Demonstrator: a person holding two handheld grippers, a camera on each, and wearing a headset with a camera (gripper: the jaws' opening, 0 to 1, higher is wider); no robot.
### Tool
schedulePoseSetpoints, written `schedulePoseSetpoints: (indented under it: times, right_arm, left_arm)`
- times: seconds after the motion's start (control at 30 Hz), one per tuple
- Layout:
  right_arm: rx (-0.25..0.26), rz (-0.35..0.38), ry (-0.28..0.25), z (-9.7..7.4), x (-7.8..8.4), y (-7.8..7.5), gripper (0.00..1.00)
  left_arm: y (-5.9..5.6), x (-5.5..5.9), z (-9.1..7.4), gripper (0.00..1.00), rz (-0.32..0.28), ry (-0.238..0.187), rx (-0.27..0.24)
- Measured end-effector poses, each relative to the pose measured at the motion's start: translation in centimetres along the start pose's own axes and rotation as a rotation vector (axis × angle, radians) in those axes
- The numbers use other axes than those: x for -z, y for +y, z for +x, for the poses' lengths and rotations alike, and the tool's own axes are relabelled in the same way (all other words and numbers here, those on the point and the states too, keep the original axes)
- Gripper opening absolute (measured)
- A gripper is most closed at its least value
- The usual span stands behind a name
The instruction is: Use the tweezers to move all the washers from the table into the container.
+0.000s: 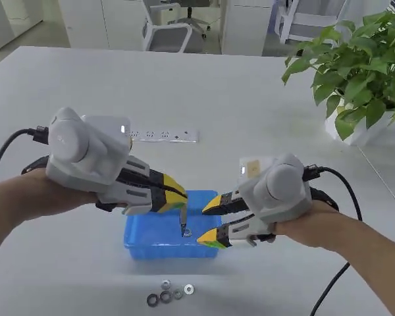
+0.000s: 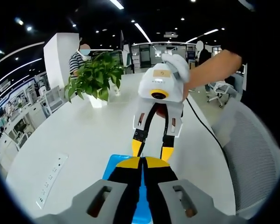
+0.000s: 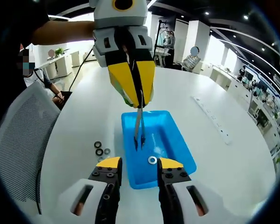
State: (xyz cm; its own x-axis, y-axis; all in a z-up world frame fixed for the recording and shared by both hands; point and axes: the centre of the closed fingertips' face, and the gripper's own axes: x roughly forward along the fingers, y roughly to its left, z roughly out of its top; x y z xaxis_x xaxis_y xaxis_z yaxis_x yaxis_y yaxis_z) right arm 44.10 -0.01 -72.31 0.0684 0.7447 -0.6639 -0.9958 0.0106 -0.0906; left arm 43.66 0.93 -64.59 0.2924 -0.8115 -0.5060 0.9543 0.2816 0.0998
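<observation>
Right now the left gripper (image 1: 176, 195) has its two jaws pressed together on the top of the tweezers (image 3: 139, 122), which hang straight down into the blue container (image 1: 139, 240). The right gripper (image 1: 205, 225) has its jaws wide apart and holds nothing; it sits at the 3 o'clock side of the container. One washer (image 3: 152, 160) lies flat on the container floor, just beside the tweezer tips. The tips look empty, though they are too thin for me to tell if they are pinched together. The other washers (image 1: 166, 296) lie on the table (image 1: 250, 105) in a small bunch at 6 o'clock from the container, near it but not touching it. I count five there, some dark and some shiny, but they are tiny and close together, so one more could hide. That makes six washers in all, one pair of tweezers, one container and two grippers. I think the washers are hard, light and flat, and smooth metal is slippery, so a washer could pop out of thin tips. A good way to take one may be to pinch across the ring, one tip in the hole and one outside, and to start with a washer at the outside of the bunch. The tweezers are thin and springy, so I think the squeeze should be soft and steady.
</observation>
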Motion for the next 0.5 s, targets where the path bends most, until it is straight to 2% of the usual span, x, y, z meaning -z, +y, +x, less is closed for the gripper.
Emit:
schedulePoseSetpoints:
  times: [0.2, 0.5]
  right_arm:
    - [0.025, 0.029, 0.002, -1.0, 0.5, 0.7, 0.36]
    - [0.06, 0.066, 0.011, -2.3, 1.8, 2.0, 0.49]
  left_arm:
    - [-0.8, -0.5, -0.3, 0.05, 0.01, -0.006, 0.009]
    - [-1.8, -1.2, -0.9, 0.05, 0.021, -0.012, 0.0]
